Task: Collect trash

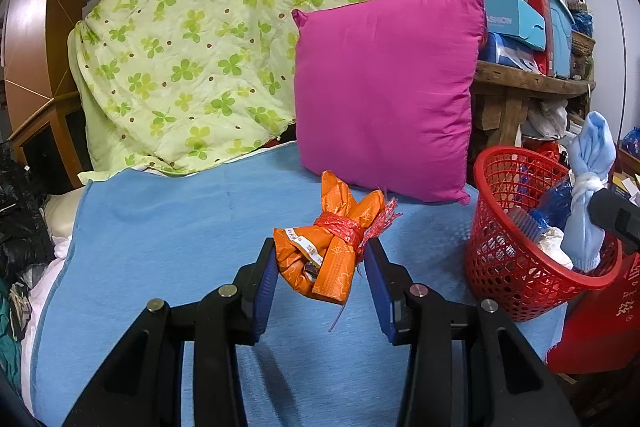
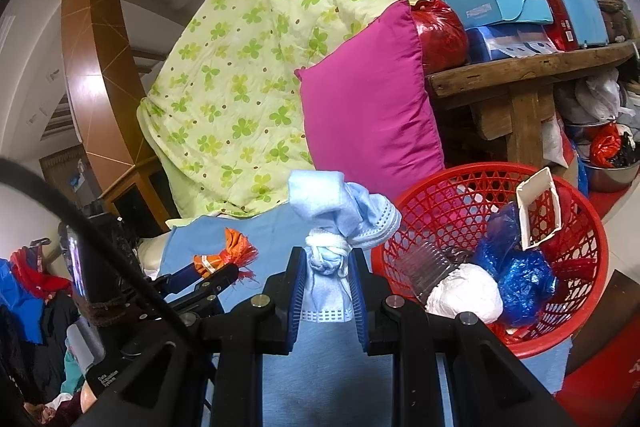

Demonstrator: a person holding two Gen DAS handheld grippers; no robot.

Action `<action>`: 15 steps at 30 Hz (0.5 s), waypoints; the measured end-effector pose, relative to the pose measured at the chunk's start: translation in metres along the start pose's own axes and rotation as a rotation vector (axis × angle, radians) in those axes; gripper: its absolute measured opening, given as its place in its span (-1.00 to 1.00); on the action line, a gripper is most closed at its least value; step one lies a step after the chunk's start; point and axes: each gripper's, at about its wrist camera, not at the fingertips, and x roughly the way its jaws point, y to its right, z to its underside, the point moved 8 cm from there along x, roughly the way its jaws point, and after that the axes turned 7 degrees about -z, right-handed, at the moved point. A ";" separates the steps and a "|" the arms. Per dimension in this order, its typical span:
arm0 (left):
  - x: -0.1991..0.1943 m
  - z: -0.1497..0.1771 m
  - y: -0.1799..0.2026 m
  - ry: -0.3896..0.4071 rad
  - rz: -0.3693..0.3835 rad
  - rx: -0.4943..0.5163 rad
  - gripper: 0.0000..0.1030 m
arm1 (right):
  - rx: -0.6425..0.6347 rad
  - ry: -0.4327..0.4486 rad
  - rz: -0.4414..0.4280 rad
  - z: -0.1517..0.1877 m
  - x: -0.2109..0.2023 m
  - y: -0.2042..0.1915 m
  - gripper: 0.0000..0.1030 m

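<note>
My left gripper [image 1: 322, 259] is shut on an orange wrapped bundle [image 1: 328, 259] tied with red string, held just above the blue mat [image 1: 180, 227]. It also shows in the right wrist view [image 2: 216, 261]. My right gripper [image 2: 326, 267] is shut on a light blue cloth bundle [image 2: 332, 219] tied with white cord, held up beside the red mesh basket [image 2: 460, 195]. That blue bundle [image 1: 588, 187] shows over the basket [image 1: 504, 267] in the left wrist view. The basket holds blue plastic [image 2: 520, 275], a white wad [image 2: 464, 295] and a white carton [image 2: 536, 207].
A magenta cushion [image 1: 384, 87] stands at the back of the mat, a green clover quilt [image 1: 192, 47] behind it. A wooden bench [image 2: 520, 75] with boxes stands behind the basket. Dark clothes [image 1: 20, 227] pile at the left.
</note>
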 end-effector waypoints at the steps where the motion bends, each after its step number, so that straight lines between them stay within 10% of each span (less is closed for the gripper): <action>1: 0.000 0.000 0.001 0.001 0.000 0.002 -0.13 | 0.004 0.001 0.001 -0.001 -0.001 0.001 -0.54; 15: 0.002 0.002 0.015 -0.004 0.014 0.023 -0.12 | 0.038 0.017 0.013 -0.007 -0.011 0.015 -0.54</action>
